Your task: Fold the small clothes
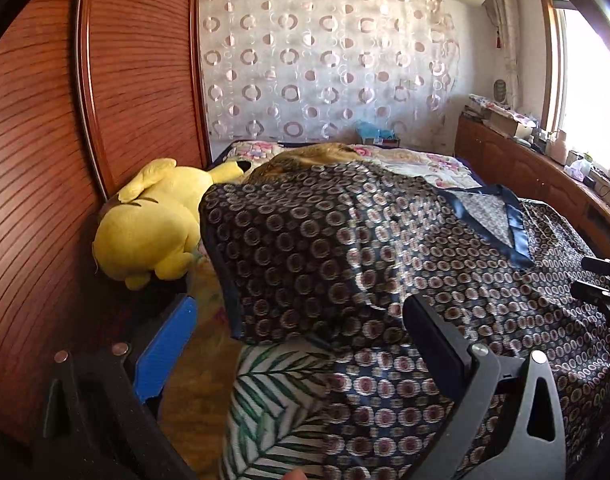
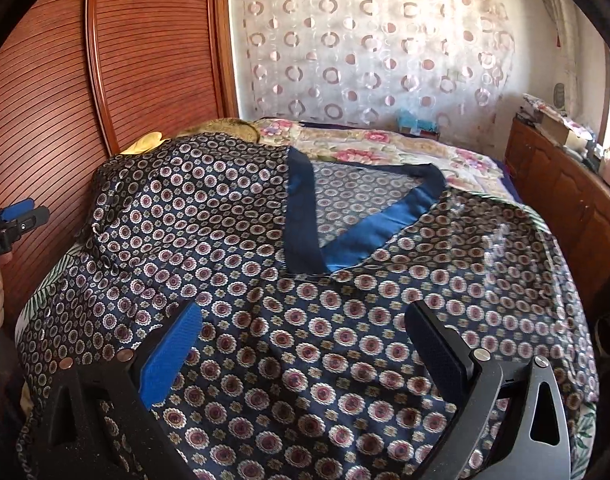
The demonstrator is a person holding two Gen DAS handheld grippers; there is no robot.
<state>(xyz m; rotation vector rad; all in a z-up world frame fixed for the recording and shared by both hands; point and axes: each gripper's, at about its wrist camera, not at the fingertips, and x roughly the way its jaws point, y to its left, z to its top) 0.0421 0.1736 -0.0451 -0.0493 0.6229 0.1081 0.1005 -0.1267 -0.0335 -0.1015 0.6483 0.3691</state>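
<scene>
A dark blue top with a small round flower print (image 2: 305,320) lies spread on the bed, its blue satin V-neck band (image 2: 369,232) facing up. In the left wrist view the same top (image 1: 385,248) has its left sleeve (image 1: 281,248) lying flat toward the plush. My left gripper (image 1: 301,320) is open and empty, just above the sleeve's lower edge; it also shows at the left edge of the right wrist view (image 2: 17,220). My right gripper (image 2: 305,340) is open and empty above the top's chest; its tips show in the left wrist view (image 1: 597,284).
A yellow plush toy (image 1: 153,224) lies at the bed's left by the wooden wardrobe (image 1: 45,160). A leaf-print sheet (image 1: 273,400) and floral quilt (image 2: 385,148) lie under the top. A wooden cabinet with clutter (image 1: 525,160) runs along the right under the window.
</scene>
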